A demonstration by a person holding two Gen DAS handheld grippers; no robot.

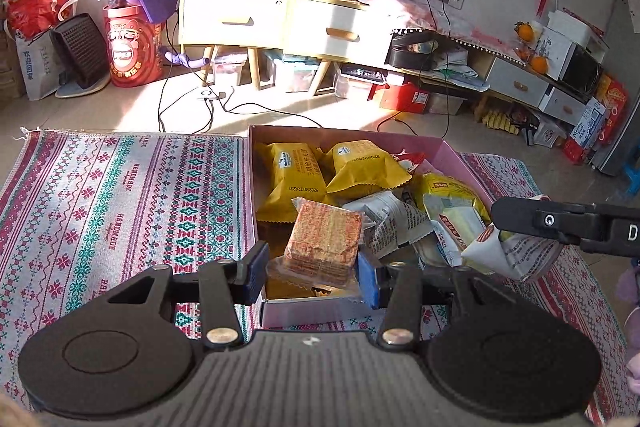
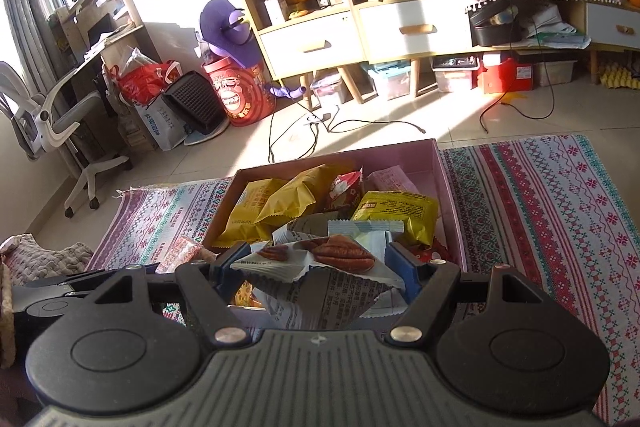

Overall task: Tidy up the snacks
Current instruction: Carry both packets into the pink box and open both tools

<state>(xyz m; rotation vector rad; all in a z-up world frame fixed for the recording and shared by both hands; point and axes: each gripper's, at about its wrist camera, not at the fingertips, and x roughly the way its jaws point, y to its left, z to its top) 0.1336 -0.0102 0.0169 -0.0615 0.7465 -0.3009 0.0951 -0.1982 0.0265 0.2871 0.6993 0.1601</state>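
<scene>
Left gripper (image 1: 314, 269): clamps clear-wrapped cracker stack (image 1: 323, 239) over pink box (image 1: 456, 155).
Right gripper (image 2: 314, 267): pinches pecan packet (image 2: 320, 259) above it.

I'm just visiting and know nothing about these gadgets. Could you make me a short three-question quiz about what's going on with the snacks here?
1. True or false: the left gripper holds a clear pack of reddish crackers.
2. What nut is pictured on the packet in the right gripper?
3. The pink box sits on: (a) bare tile, (b) a patterned rug, (c) a shelf.

Key: 1 true. 2 pecan, by the look of it. 3 b.
</scene>
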